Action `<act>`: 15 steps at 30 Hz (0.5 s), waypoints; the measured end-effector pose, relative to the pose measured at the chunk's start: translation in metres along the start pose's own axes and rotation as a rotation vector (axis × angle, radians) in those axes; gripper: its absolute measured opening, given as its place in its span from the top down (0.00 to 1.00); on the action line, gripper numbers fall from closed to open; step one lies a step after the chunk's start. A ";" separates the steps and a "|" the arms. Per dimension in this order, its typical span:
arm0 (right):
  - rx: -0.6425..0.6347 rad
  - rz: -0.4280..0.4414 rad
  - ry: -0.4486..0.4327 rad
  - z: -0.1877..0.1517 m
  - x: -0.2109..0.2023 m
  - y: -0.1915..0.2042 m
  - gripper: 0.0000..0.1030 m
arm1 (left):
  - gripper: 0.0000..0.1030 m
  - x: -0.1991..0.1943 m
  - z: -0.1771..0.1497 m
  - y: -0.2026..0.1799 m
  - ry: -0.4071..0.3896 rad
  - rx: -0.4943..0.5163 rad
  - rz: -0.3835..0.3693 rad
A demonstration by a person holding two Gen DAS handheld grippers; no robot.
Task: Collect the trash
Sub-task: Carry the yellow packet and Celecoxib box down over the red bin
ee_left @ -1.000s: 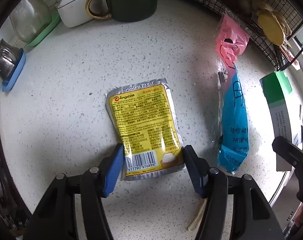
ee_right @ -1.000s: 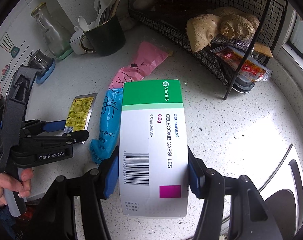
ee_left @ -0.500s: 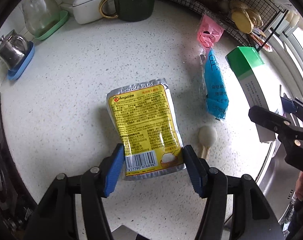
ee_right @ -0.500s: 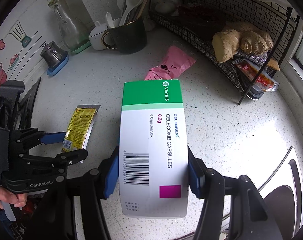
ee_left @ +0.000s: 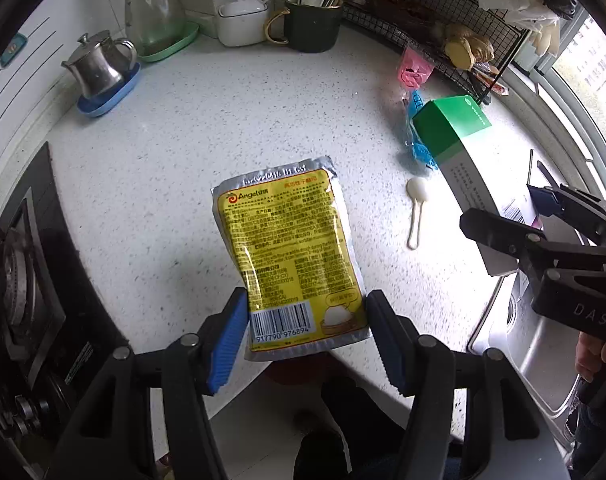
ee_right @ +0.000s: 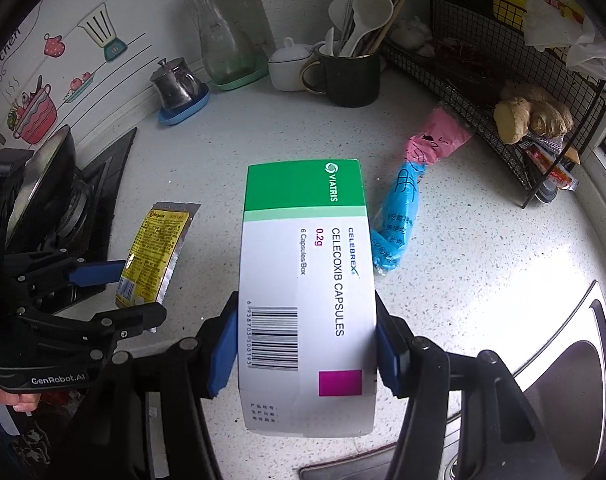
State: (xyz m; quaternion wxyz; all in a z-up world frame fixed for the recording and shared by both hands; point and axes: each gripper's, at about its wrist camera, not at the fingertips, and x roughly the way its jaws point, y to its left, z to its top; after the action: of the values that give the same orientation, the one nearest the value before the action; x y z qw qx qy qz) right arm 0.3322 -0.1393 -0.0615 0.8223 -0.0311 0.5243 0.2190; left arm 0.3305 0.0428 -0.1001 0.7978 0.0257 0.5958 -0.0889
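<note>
My left gripper (ee_left: 307, 334) is shut on a yellow and silver yeast packet (ee_left: 289, 248), held well above the white counter (ee_left: 183, 140); the packet also shows in the right wrist view (ee_right: 153, 248). My right gripper (ee_right: 307, 344) is shut on a green and white medicine box (ee_right: 305, 280), also lifted; the box shows in the left wrist view (ee_left: 459, 148). A pink and blue plastic wrapper (ee_right: 407, 204) and a small white plastic spoon (ee_left: 417, 208) lie on the counter.
A dark green mug with utensils (ee_left: 311, 24), a white sugar pot (ee_left: 243, 20), a glass bottle on a green tray (ee_left: 159, 8) and a steel pot on a blue saucer (ee_left: 101, 68) stand at the back. A black wire rack (ee_right: 503, 80) is at right. Stove (ee_left: 19, 280) at left, sink (ee_left: 543, 352) at right.
Both grippers have risen and drawn back from the counter with the packet and the box held. More of the counter, the stove and the sink has come into view.
</note>
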 end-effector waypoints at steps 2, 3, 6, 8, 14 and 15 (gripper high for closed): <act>-0.012 0.002 -0.003 -0.009 -0.005 0.015 0.46 | 0.44 -0.014 -0.019 0.005 -0.010 0.003 0.004; -0.018 0.004 -0.004 -0.014 -0.008 0.023 0.46 | 0.44 -0.019 -0.028 0.006 -0.015 0.004 0.008; -0.034 0.012 -0.004 -0.029 -0.015 0.045 0.46 | 0.44 -0.036 -0.054 0.017 -0.030 -0.011 0.031; -0.049 0.016 -0.003 -0.038 -0.020 0.061 0.46 | 0.44 -0.045 -0.073 0.023 -0.036 -0.017 0.036; -0.085 0.033 0.007 -0.068 -0.028 0.104 0.46 | 0.44 -0.072 -0.130 0.042 -0.056 -0.026 0.044; -0.093 0.037 0.011 -0.074 -0.028 0.111 0.46 | 0.44 -0.076 -0.139 0.045 -0.060 -0.029 0.047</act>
State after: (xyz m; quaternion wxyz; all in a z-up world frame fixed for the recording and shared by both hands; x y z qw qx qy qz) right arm 0.2158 -0.0689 -0.0504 0.8129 -0.0610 0.5186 0.2581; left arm 0.1863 0.1158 -0.0707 0.8175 0.0253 0.5720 -0.0623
